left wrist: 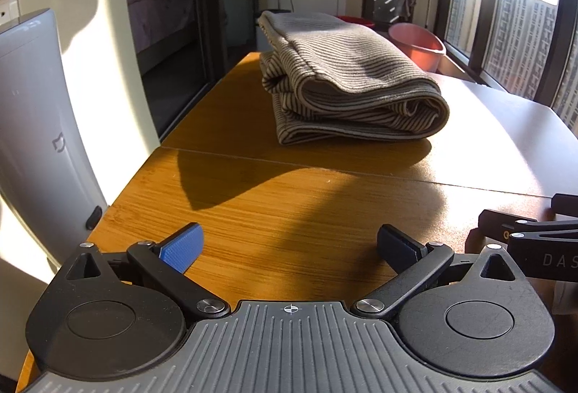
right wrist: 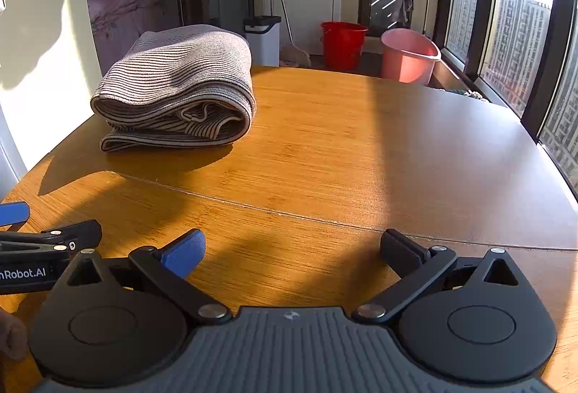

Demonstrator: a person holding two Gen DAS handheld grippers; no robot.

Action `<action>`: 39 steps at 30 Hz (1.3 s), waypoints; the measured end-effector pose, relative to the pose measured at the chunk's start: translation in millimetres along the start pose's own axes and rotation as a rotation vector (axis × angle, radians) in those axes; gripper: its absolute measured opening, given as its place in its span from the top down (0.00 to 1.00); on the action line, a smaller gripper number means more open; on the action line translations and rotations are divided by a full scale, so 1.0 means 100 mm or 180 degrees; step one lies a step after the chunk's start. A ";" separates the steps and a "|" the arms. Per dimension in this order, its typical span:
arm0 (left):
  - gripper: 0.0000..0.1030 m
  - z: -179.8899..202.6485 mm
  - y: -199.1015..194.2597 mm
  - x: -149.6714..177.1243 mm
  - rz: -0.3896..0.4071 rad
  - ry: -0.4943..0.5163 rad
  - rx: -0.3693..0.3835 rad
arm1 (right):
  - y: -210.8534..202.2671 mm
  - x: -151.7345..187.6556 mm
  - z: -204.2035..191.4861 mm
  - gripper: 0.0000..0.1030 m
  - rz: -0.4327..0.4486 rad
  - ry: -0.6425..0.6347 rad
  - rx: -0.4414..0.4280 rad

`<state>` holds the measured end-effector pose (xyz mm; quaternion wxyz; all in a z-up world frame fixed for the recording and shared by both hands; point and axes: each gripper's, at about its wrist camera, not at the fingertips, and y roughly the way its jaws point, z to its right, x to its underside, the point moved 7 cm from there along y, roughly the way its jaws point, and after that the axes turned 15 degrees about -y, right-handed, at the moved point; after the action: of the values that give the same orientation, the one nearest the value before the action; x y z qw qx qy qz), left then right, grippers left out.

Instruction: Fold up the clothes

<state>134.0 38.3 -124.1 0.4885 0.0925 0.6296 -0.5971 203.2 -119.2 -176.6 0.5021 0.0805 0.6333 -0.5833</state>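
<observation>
A grey garment with thin dark stripes (left wrist: 346, 82) lies folded in a thick bundle on the wooden table (left wrist: 289, 205), toward its far left side; the right wrist view shows the same striped garment (right wrist: 177, 93) at upper left. My left gripper (left wrist: 290, 246) hovers over the near part of the table, well short of the bundle, open wide with nothing between its fingers. My right gripper (right wrist: 292, 248) is beside it on the right, also open and empty, with the garment ahead and to its left. Each gripper shows at the edge of the other's view.
A white appliance (left wrist: 32, 125) stands close against the table's left edge. Beyond the far edge are a pink bucket (right wrist: 410, 55), a red bucket (right wrist: 343, 44), a white bin (right wrist: 263, 39) and a mop. Tall windows (right wrist: 520, 31) run along the right.
</observation>
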 end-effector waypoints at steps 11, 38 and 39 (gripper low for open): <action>0.00 0.01 0.02 0.00 0.0006 -0.0003 -0.0002 | -0.02 0.01 0.00 0.00 0.0011 -0.0010 -0.0003; 0.00 0.03 0.02 0.01 -0.0009 -0.0011 -0.0038 | -0.01 0.01 0.00 0.00 0.0015 -0.0009 -0.0007; 0.00 0.03 0.02 0.01 -0.0009 -0.0010 -0.0039 | -0.01 0.01 0.00 0.00 0.0015 -0.0009 -0.0007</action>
<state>136.7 36.1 -125.6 0.4892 0.0877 0.6325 -0.5940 202.4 -120.3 -176.8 0.5045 0.0805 0.6331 -0.5816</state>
